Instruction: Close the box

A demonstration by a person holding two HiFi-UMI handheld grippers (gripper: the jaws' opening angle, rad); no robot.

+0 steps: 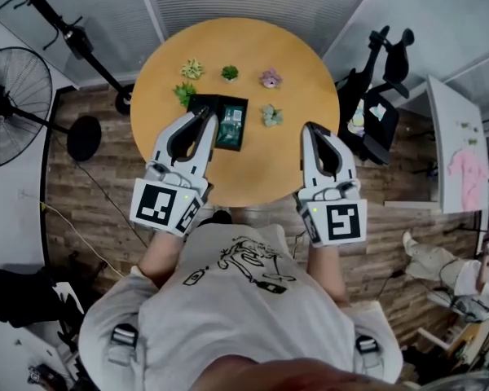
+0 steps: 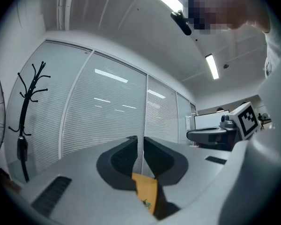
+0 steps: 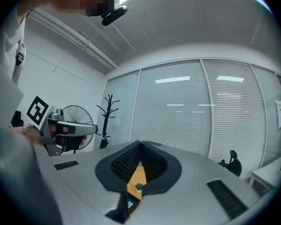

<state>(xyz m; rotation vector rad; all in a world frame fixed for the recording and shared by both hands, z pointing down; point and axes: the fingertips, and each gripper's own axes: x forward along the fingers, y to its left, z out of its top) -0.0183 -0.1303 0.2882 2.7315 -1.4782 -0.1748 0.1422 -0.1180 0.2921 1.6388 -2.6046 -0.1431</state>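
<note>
My left gripper (image 1: 204, 111) has its fingers pressed together with nothing in them. In the left gripper view only a hairline slit shows between the black pads. My right gripper (image 1: 310, 126) is the same: its ribbed pads meet at the tips and hold nothing.

The box (image 1: 236, 103) lies on the round wooden table (image 1: 253, 169), a little left of centre, black, with greenish contents showing from above. My left fingertips hang over its left part, though I cannot tell whether they touch it. My right fingertips are well off to its right, over bare tabletop.

My left gripper covers the box's left side in the head view, so I cannot make out the lid there. From the left gripper view I see only a sliver of orange tabletop below the pads. From the right gripper view I see a strip of table, one small green plant and a dark corner that may be the box.

Around the box stand small potted plants:
- a leafy green plant (image 1: 185, 93), just beside my left fingertips
- a pale green plant (image 1: 192, 69)
- a dark green plant (image 1: 230, 72)
- a purple plant (image 1: 270, 77)
- a grey-green plant (image 1: 271, 115), between the box and my right fingertips

A fan (image 1: 12, 104) stands on the floor to the left, and an office chair (image 1: 383, 96) to the right.
</note>
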